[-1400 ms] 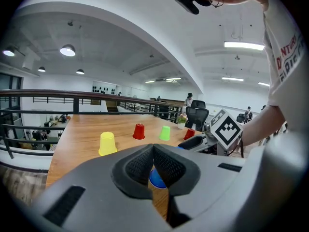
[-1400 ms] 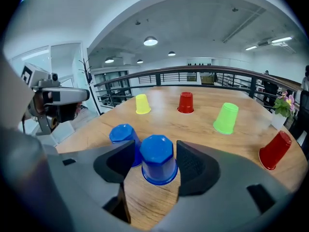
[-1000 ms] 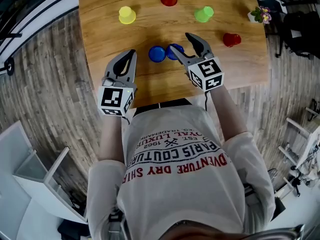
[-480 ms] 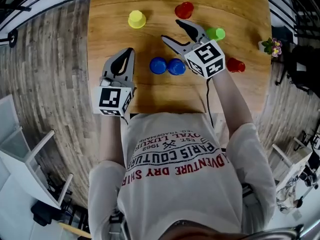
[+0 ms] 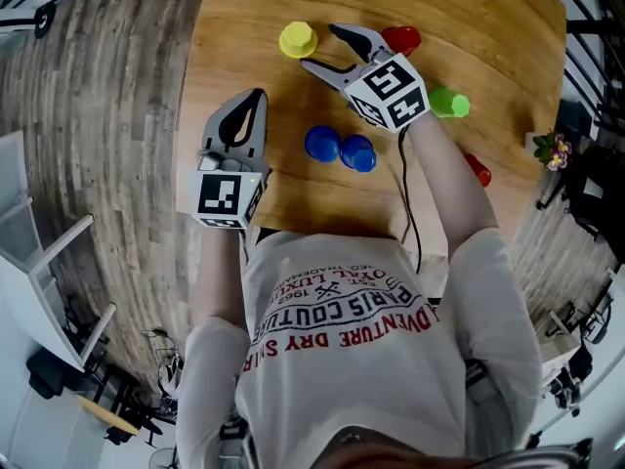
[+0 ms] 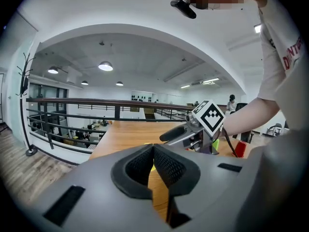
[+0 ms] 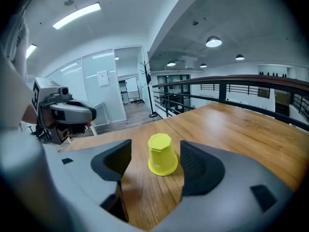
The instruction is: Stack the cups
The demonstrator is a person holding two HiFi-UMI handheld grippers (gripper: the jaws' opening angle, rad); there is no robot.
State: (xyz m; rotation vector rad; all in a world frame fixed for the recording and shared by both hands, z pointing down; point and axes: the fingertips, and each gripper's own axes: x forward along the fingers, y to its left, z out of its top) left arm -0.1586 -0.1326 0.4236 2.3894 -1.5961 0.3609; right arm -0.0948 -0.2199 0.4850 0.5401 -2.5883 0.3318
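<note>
An upside-down yellow cup (image 5: 298,39) (image 7: 162,154) stands at the table's far left. My right gripper (image 5: 322,49) (image 7: 155,161) points at it with its jaws opening. The cup sits just beyond the fingertips, framed by them, and neither pad touches it. Two blue cups (image 5: 322,144) (image 5: 357,152) stand side by side near the front edge. A red cup (image 5: 401,38), a green cup (image 5: 449,102) and a second red cup (image 5: 478,169) lie to the right. My left gripper (image 5: 252,101) (image 6: 153,148) hovers at the table's front left, shut and empty.
The wooden table (image 5: 488,27) ends close to the person's body, and its left edge runs just past my left gripper. A small potted flower (image 5: 554,149) stands at the right edge. A railing (image 6: 72,103) lies beyond the table.
My right gripper has swung from the blue cups out to the far left, up to the yellow cup, and its jaws have widened. The left gripper has stayed in place.
</note>
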